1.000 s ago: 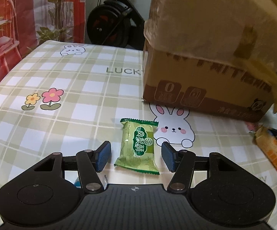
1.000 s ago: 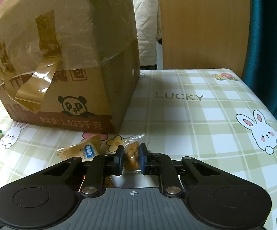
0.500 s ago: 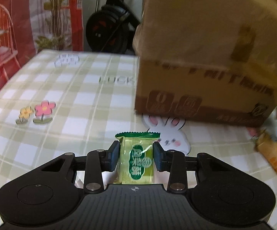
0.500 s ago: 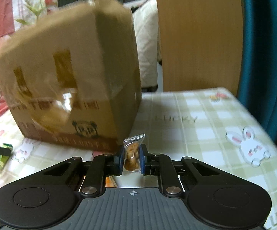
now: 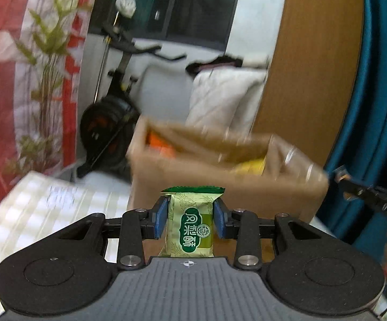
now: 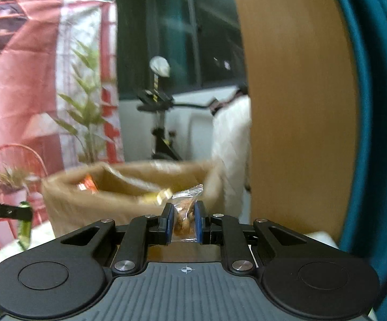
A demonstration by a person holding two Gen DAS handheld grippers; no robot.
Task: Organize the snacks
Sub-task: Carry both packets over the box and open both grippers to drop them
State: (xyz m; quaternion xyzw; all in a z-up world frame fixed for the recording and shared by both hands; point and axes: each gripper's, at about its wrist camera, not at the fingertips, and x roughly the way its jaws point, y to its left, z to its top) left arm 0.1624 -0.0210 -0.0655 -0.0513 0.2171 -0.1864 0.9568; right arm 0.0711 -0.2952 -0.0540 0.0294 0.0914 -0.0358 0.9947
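Note:
My left gripper is shut on a green snack packet, held upright in the air in front of an open cardboard box. Orange and yellow packets show inside the box. My right gripper is shut on a small clear packet of brown snack, level with the box rim. In the left wrist view the right gripper juts in from the right edge. The right wrist view shows the left gripper with its green packet at the left edge.
The checked tablecloth lies below at the left. Behind the box stand an exercise bike, a white quilted cover and a wooden panel. A teal curtain fills the right side.
The left gripper closed on the green packet and lifted it off the table. Both grippers rose with their packets, so the box's open top has come into view.

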